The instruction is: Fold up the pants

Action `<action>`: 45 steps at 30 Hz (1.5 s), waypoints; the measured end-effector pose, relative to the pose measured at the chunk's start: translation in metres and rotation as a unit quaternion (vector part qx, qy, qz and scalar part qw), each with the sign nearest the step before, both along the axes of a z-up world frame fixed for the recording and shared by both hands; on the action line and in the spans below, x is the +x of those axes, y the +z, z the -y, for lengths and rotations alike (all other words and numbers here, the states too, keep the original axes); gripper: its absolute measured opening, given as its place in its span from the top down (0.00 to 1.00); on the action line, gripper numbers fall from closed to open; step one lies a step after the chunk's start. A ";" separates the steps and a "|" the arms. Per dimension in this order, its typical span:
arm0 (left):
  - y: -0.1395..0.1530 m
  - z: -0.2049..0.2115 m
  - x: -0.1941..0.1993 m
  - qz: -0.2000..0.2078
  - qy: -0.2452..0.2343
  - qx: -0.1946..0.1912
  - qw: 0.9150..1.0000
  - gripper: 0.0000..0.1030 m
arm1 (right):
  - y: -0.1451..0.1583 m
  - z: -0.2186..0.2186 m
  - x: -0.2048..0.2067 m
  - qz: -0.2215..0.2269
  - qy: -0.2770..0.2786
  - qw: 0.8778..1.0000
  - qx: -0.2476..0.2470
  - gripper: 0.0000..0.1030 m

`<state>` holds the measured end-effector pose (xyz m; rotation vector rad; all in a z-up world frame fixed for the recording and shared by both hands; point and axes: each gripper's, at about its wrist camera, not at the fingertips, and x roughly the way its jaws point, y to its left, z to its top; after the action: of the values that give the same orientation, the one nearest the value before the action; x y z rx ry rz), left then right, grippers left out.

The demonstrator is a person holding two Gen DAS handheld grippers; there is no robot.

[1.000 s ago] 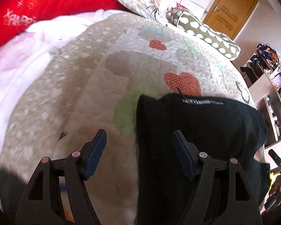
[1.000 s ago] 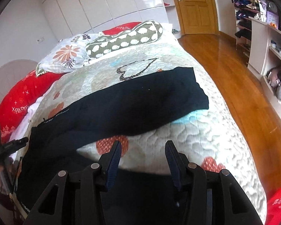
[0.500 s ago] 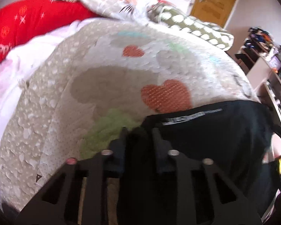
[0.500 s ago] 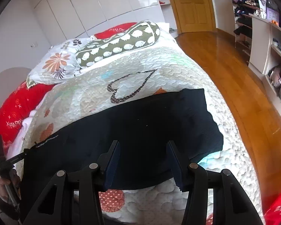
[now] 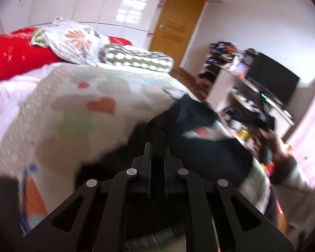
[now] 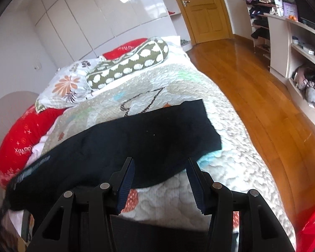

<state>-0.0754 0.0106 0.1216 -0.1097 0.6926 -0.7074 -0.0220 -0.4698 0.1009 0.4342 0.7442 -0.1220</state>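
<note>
Black pants are lying on a pale quilt showing red, green and grey hearts.

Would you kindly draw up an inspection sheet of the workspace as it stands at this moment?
Surface: quilted bedspread with heart patches, covering the bed.
Job's things: black pants spread across the quilt, hem toward the floor side.
Clutter: floral pillow, spotted bolster, red cushion.
Grippers: left claw shut on the pants' fabric; right claw open above the quilt.
Cables: nothing seen.
Surroundings: wooden door, wood floor, cluttered shelves.
</note>
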 end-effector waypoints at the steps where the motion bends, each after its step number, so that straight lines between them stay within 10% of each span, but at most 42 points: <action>1: -0.010 -0.003 -0.018 -0.006 -0.005 0.001 1.000 0.93 | 0.000 0.001 -0.005 0.001 -0.002 1.000 0.003 0.52; 9: -0.071 -0.035 -0.050 -0.095 0.051 0.008 0.994 0.93 | -0.018 0.014 -0.026 -0.014 -0.012 0.999 0.041 0.39; 26: -0.053 -0.032 -0.045 -0.068 0.068 0.025 0.995 0.93 | -0.077 0.081 -0.042 -0.040 -0.096 0.983 0.151 0.36; 27: -0.052 -0.032 -0.044 -0.068 0.069 0.025 0.995 0.93 | -0.078 0.081 -0.038 -0.038 -0.093 0.983 0.152 0.40; 29: -0.046 -0.034 -0.040 -0.062 0.072 0.024 0.995 0.93 | -0.071 0.076 -0.030 -0.014 -0.066 0.987 0.145 0.89; 38: -0.017 -0.063 -0.022 -0.019 0.095 0.009 0.995 0.93 | 0.012 0.043 -0.077 0.083 0.006 0.992 0.090 0.98; 45: -0.036 -0.080 -0.036 -0.041 0.104 0.006 0.994 0.93 | -0.002 0.029 -0.136 0.054 0.013 0.995 0.086 0.98</action>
<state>-0.1109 0.0903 0.0861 -0.1983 0.7513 -0.5017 -0.1580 -0.4989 0.0987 0.5897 0.6566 -0.0102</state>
